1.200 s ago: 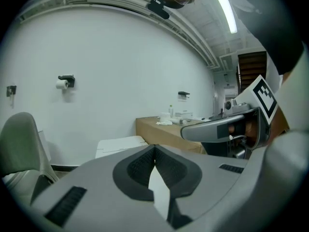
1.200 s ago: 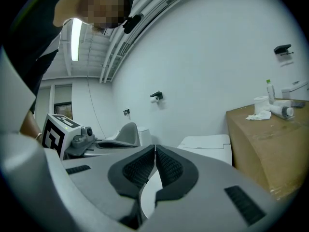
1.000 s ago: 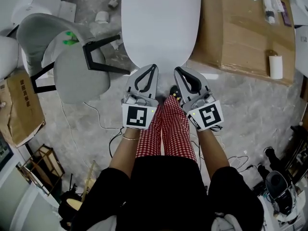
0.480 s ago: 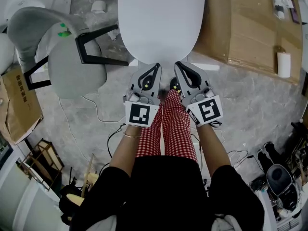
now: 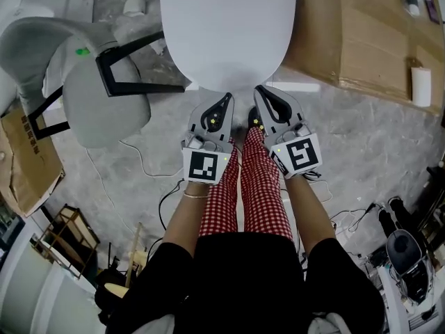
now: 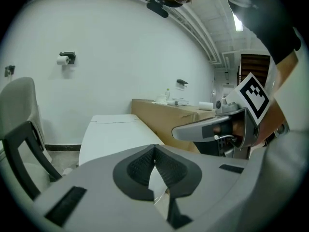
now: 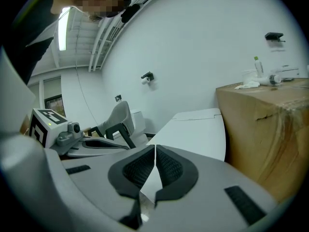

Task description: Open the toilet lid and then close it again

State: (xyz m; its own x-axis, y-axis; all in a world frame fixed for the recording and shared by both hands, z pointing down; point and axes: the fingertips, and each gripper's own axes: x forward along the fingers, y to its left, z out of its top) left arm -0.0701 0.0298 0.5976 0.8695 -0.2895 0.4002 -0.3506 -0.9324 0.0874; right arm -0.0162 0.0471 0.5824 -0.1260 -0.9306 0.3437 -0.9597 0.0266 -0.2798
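**Lid down, both grippers shut at its front edge: the grip is the weak point**

The left gripper (image 5: 221,101) and the right gripper (image 5: 261,93) sit side by side just in front of the smooth white oval plastic toilet lid (image 5: 229,26), apart from it and touching nothing. On each, the black ribbed fingers (image 6: 137,170) are pressed together with nothing between them, and each gripper view looks along the closed tips at the lid's front.

The main risk, as I judge it, is slipping. The lid is glossy and gently rounded, with no handle or lip showing from above. Closed tips pushed under its rim could skid off, and the lid would then drop back with a bang. Spreading the fingers to pinch the rim looks safer. If only one gripper lifts, the lid may twist on its hinge.

The tall brown cardboard box (image 5: 348,40) stands just beside the toilet on the right, so that gripper has little room to swing outward. The grey moulded chair with black legs (image 5: 104,103) crowds the left side less closely. A thin white cable (image 5: 149,172) lies on the mottled grey floor (image 5: 361,145) near the person's feet and could trip a step.

The lid lies flat and fully down, clean and unmarked. It reaches away from the grippers towards the white wall.
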